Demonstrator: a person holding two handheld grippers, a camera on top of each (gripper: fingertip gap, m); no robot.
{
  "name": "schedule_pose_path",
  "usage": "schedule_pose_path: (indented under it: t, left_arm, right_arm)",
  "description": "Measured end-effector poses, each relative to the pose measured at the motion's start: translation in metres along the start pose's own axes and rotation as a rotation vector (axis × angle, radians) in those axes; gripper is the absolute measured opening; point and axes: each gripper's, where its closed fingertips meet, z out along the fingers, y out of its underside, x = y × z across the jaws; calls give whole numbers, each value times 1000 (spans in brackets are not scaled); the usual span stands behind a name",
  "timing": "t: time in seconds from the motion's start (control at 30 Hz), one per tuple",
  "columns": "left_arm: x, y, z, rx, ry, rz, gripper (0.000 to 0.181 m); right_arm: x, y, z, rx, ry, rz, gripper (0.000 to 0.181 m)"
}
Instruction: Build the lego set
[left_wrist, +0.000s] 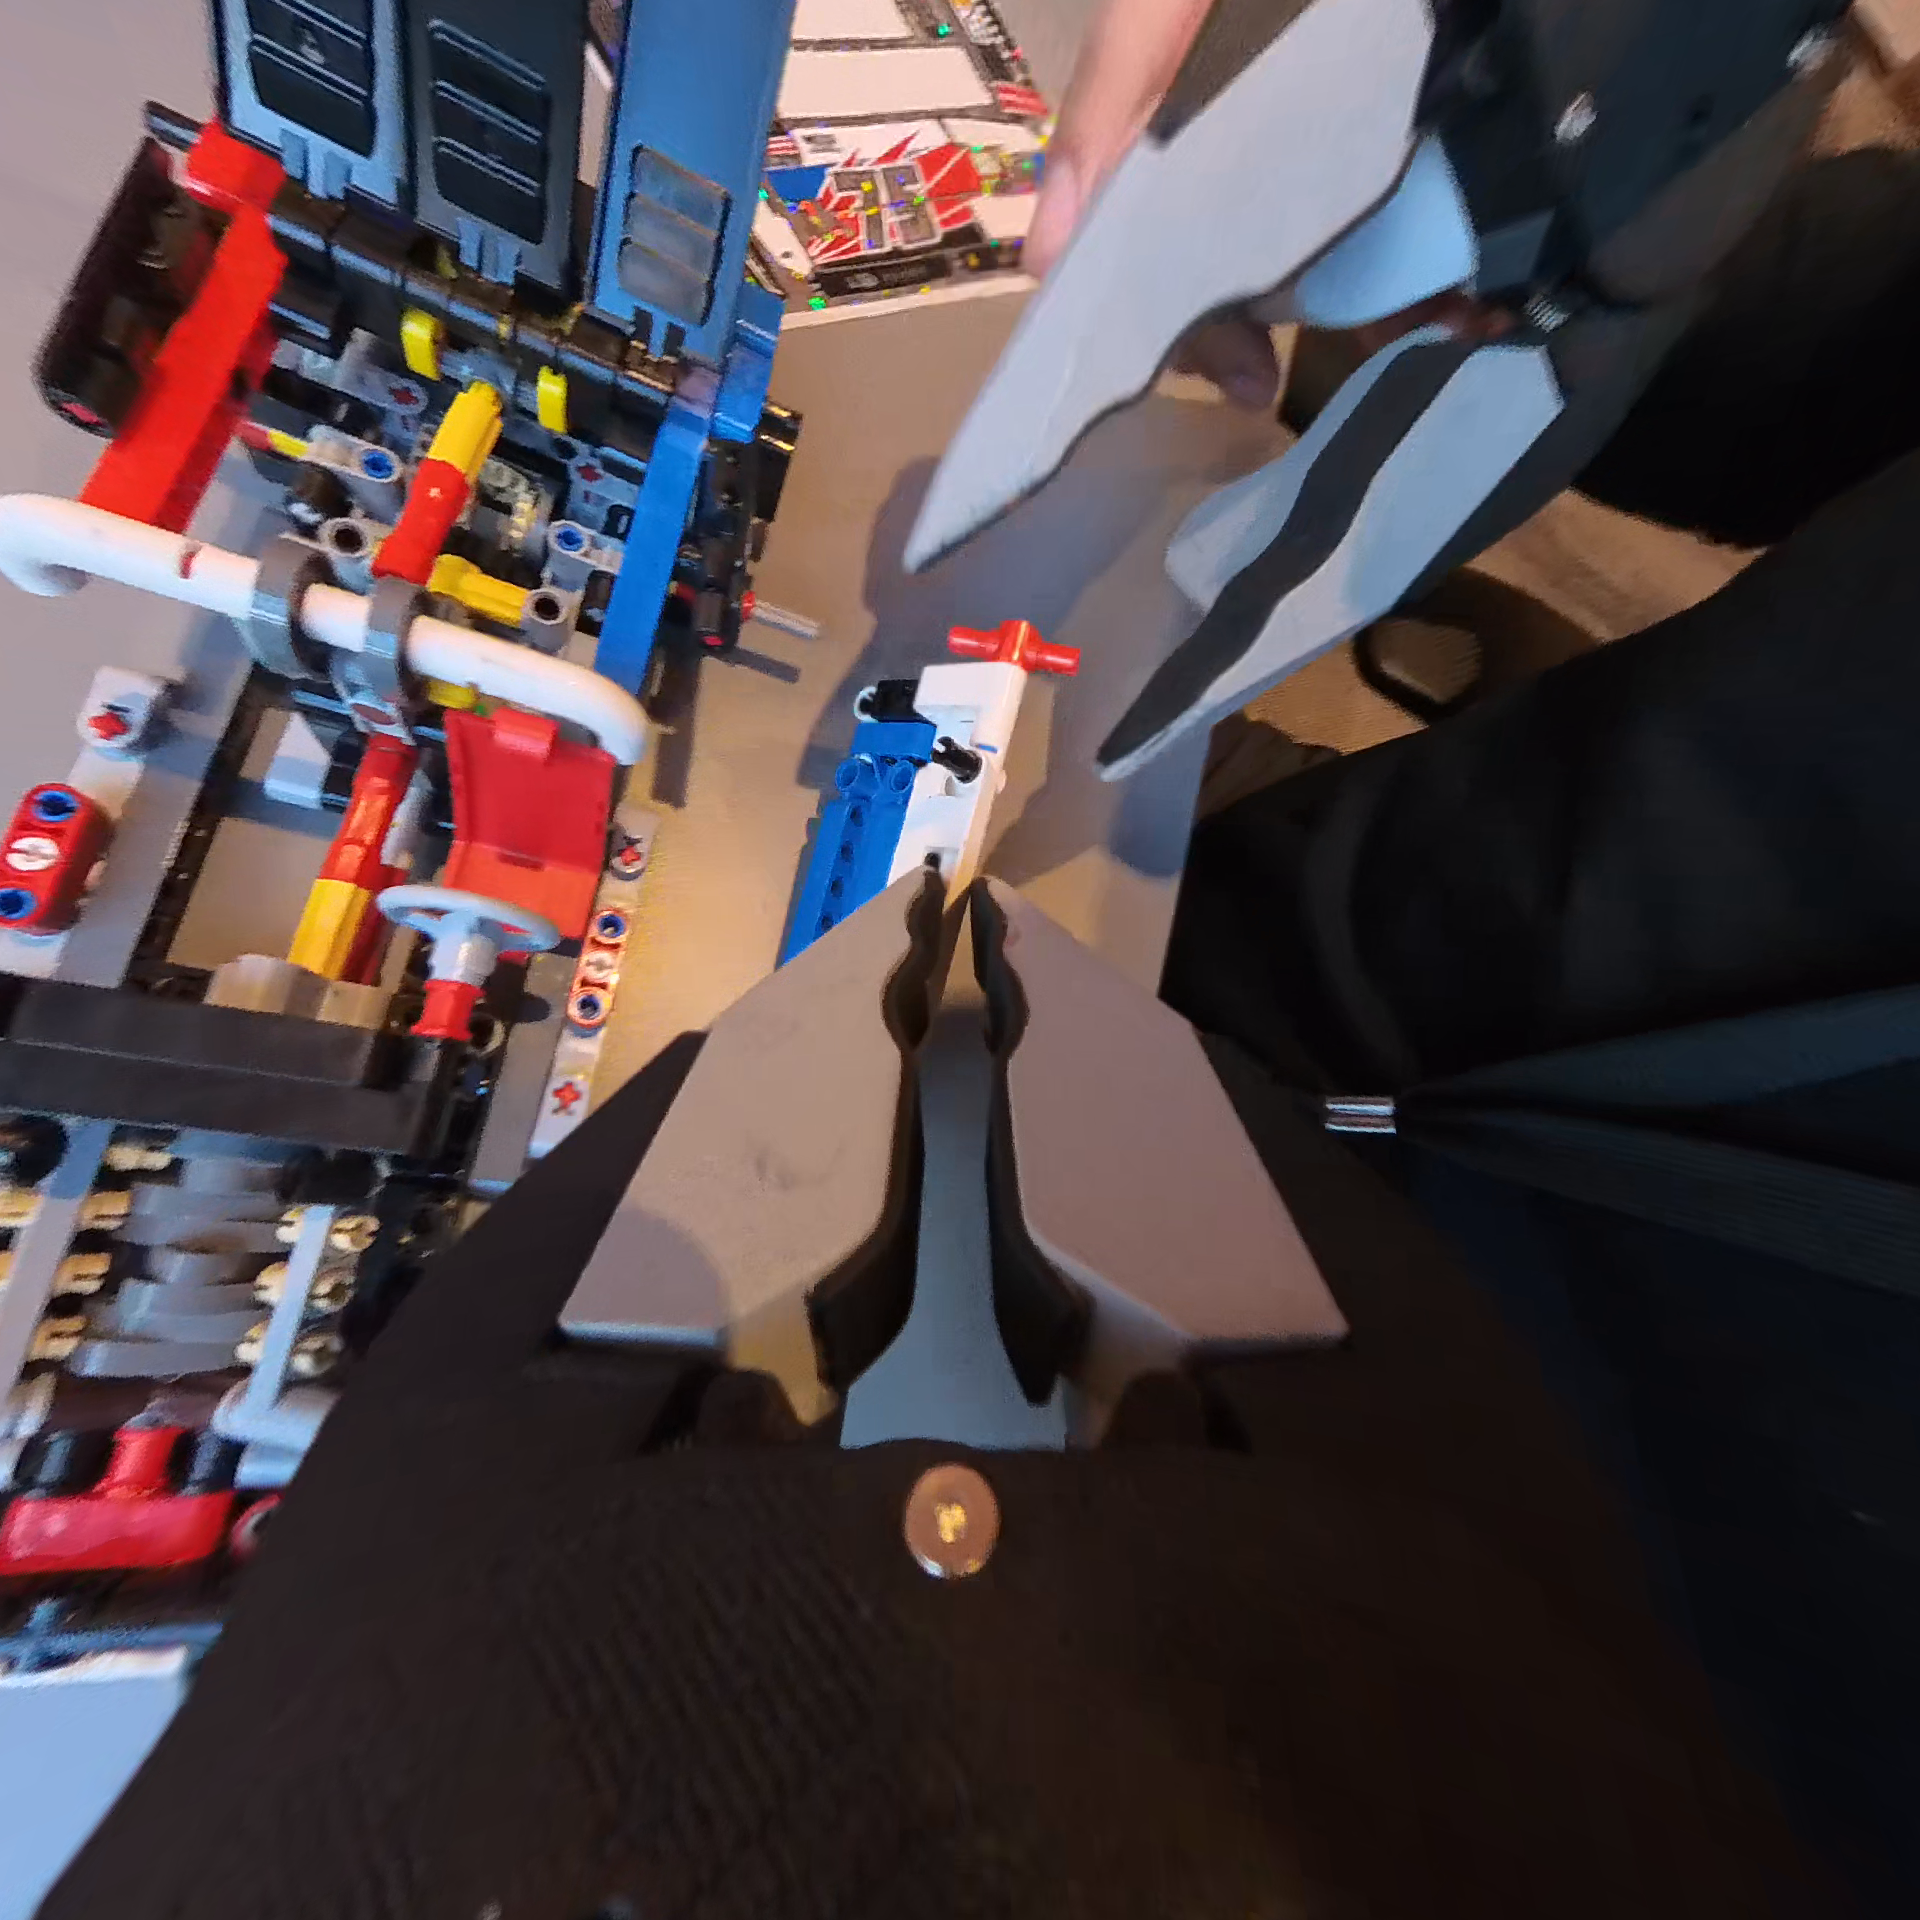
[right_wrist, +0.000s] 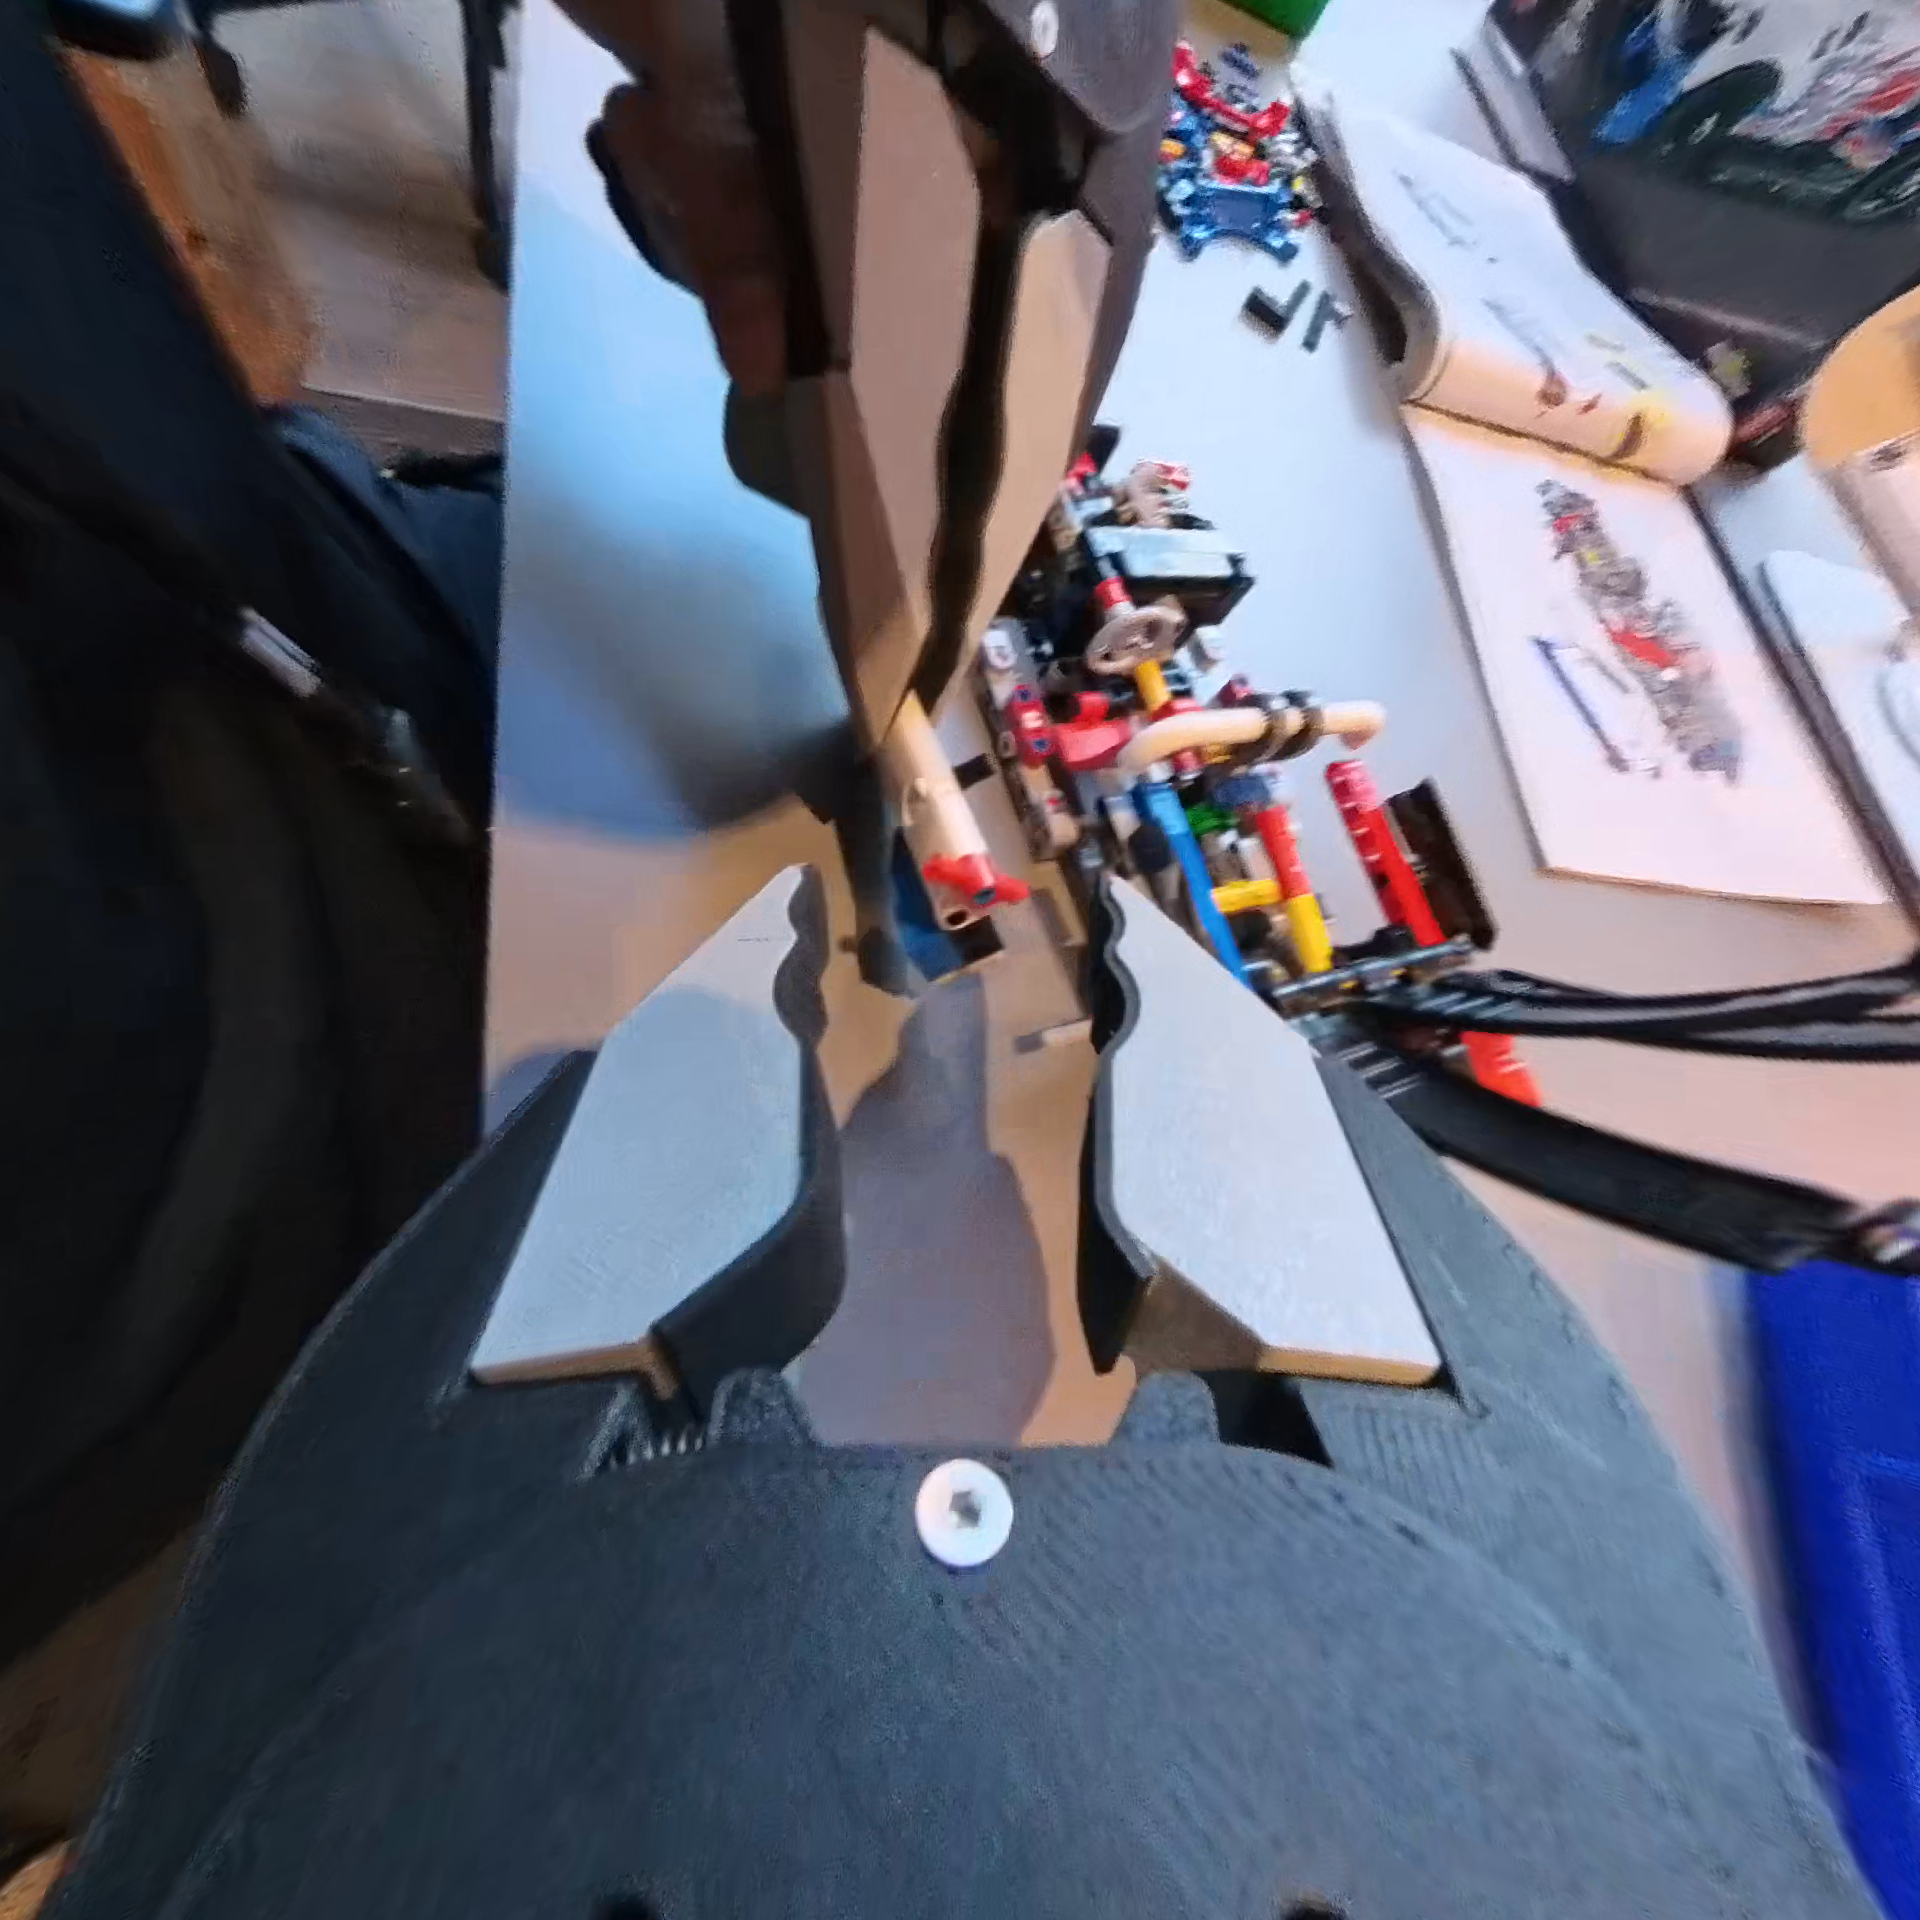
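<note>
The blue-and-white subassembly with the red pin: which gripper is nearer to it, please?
Left. The left gripper is shut on the subassembly's white end; the right gripper, open, hovers just short of its red-pin end.

Hobby desk (right_wrist: 1299, 436), instruction booklets (right_wrist: 1662, 707), loose Lego parts (right_wrist: 1236, 177)

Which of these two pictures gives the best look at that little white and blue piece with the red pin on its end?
The left wrist view: the white and blue piece lies sharp and unobstructed, pinched at its near end by the left tool. In the right wrist view it is blurred, small and partly hidden behind that tool; the right tool is open.
</note>
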Motion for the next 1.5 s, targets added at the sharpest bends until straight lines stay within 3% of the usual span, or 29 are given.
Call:
schedule_pose_path:
  t: [0.17, 0.23, 0.4, 0.6, 0.73, 0.97, 1.23, 1.37, 1.5]
  left_arm:
    - [12, -6, 8, 21, 79, -14, 2]
    - [12, -8, 11, 21, 70, 2, 2]
    - [15, -13, 17, 26, 62, 43, 4]
    - [-7, -48, -4, 87, -175, 216, 21]
    - [-43, -53, 2, -55, -396, 353, 37]
    - [-51, -48, 22, -212, -331, 376, 17]
    - [-53, -48, 22, -211, -229, 323, 13]
    - [-51, -49, 23, -197, -192, 284, 15]
    - [-48, -42, 23, -223, -199, 301, 35]
  right_arm:
    - [-11, 14, 8, -12, -43, 110, 46]
    - [-4, 16, 3, 10, -35, 166, 15]
    - [-8, 21, -5, 60, -106, 279, 15]
    - [-5, 33, -33, 96, -126, 346, 14]
    - [3, 39, -51, 145, -123, 379, 13]
    - [6, 44, -57, 178, -124, 375, 13]
    - [1, 43, -56, 198, -154, 349, 13]
    - [4, 41, -57, 228, -169, 383, 13]
    - [6, 42, -55, 222, -159, 384, 13]
